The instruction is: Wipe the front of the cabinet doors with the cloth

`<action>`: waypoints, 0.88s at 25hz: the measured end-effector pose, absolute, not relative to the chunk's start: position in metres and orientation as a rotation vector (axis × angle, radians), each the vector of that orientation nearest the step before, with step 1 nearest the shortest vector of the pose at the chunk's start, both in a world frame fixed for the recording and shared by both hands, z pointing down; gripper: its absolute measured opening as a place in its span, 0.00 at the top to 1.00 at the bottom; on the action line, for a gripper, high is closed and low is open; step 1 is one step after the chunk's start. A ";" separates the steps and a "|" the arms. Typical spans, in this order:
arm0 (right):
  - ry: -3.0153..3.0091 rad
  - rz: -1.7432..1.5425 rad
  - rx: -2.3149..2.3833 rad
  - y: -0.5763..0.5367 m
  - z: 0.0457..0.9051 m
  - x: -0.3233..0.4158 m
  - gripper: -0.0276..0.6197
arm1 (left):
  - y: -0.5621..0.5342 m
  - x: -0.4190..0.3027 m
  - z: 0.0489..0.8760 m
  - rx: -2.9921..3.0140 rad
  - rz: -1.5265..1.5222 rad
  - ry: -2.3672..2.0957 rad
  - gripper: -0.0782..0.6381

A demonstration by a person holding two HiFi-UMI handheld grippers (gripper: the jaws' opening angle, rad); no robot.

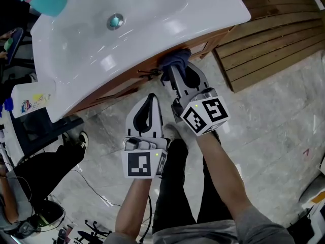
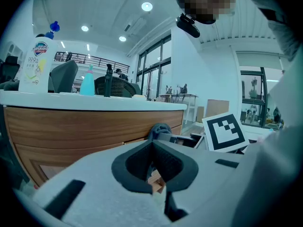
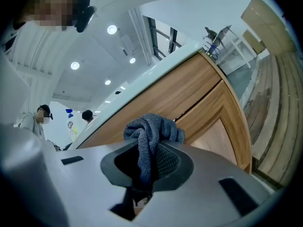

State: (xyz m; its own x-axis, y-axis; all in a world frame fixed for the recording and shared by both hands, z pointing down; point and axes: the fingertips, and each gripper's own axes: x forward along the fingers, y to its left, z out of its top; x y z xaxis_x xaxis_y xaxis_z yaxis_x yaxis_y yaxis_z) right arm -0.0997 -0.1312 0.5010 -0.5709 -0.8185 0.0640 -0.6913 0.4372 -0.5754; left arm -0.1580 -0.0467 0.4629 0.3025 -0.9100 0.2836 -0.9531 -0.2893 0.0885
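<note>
A dark blue-grey cloth [image 1: 175, 60] is bunched against the wooden cabinet front [image 1: 127, 83], just under the rim of the white sink. My right gripper [image 1: 175, 71] is shut on it; in the right gripper view the cloth [image 3: 150, 132] hangs out of the jaws in front of the cabinet doors [image 3: 203, 105]. My left gripper [image 1: 151, 97] hovers lower and to the left over the floor, apart from the cabinet, shut with nothing in it. In the left gripper view, the cabinet front [image 2: 71, 126] and the cloth [image 2: 159, 128] lie ahead of the left gripper [image 2: 152, 144].
The white sink [image 1: 152, 39] overhangs the cabinet, with a teal bottle [image 1: 46, 2] at its back and a white cleaner bottle [image 1: 29, 101] at its left end. A dark door handle [image 1: 147, 74] sits left of the cloth. A slatted wooden platform [image 1: 274, 34] lies right. Another person's leg [image 1: 56, 159] stands left.
</note>
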 end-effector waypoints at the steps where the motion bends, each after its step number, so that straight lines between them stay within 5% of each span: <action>1: 2.458 -0.830 -1.319 -0.132 0.501 -0.100 0.88 | -0.048 -0.159 0.463 2.331 0.261 -1.705 0.88; 22: 2.167 -1.027 -1.313 -0.146 0.570 -0.093 0.88 | -0.066 -0.154 0.516 2.377 0.336 -1.624 0.88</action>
